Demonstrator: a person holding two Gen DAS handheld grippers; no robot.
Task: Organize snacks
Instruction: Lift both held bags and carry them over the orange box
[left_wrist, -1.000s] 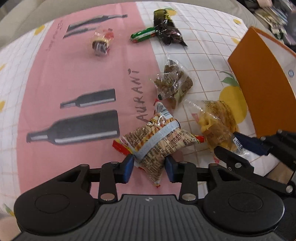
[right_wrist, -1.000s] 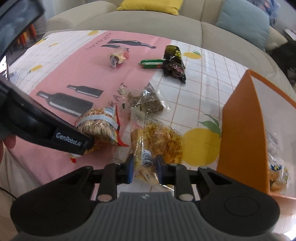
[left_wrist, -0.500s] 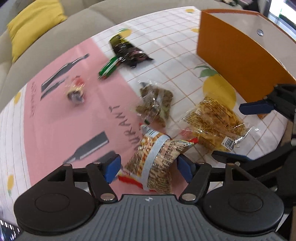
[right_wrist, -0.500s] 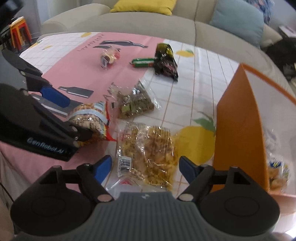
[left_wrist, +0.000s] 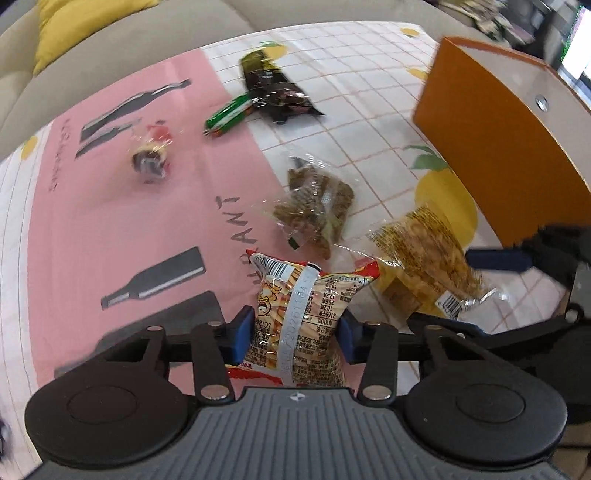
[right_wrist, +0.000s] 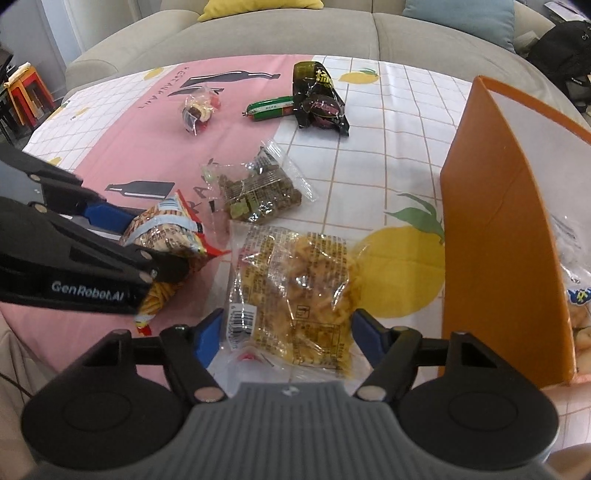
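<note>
Two snack bags are being closed upon, one by each gripper.
The red-edged printed stick-snack bag (left_wrist: 295, 314), bottom centre, is pressed by the left gripper (left_wrist: 295, 332) fingers (left_wrist: 242, 334); the clear yellow crisp bag (right_wrist: 291, 291), lower centre on the surface (right_wrist: 369, 147), is enclosed by the right gripper (right_wrist: 286, 332), contact unclear.

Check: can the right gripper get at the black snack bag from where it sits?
Probably yes. The right gripper, jaws closing around the yellow noodle-snack pack, must drop that first; the black snack bag lies uncovered farther across the table.

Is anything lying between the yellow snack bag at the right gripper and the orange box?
Nothing visible: between the yellow snack bag and the orange box lies only bare tablecloth.
</note>
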